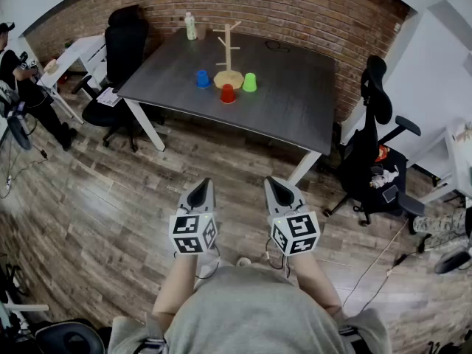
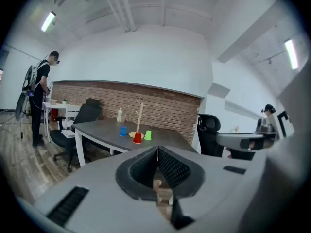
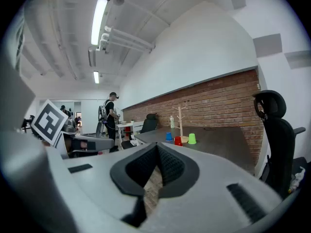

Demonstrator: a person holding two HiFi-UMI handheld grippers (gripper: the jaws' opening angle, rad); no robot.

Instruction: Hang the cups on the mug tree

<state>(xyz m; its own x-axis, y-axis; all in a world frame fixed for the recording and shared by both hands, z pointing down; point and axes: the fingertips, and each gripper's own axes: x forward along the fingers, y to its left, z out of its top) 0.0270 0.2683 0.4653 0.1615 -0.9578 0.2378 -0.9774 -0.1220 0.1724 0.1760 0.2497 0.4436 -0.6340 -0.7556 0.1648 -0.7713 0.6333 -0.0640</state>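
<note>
Mug tree (image 1: 228, 50) upright, three cups (image 1: 228, 94) mouth-down round its base, left gripper (image 1: 204, 186), right gripper (image 1: 272, 184) both closed, empty.

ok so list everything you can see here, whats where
table: 1, dark grey, by the brick wall
mug tree: 1, wooden, on the table, no cups on it
blue cup: 1, on the table, left of the tree's base
red cup: 1, in front of the base
green cup: 1, right of the base
bottle: 1, pale, at the table's far edge
office chairs: 2, black, one left and one right of the table
bystander: 1, dark clothes, far left
left gripper: grey, shut, empty, over the floor
right gripper: grey, shut, empty, beside it
</note>
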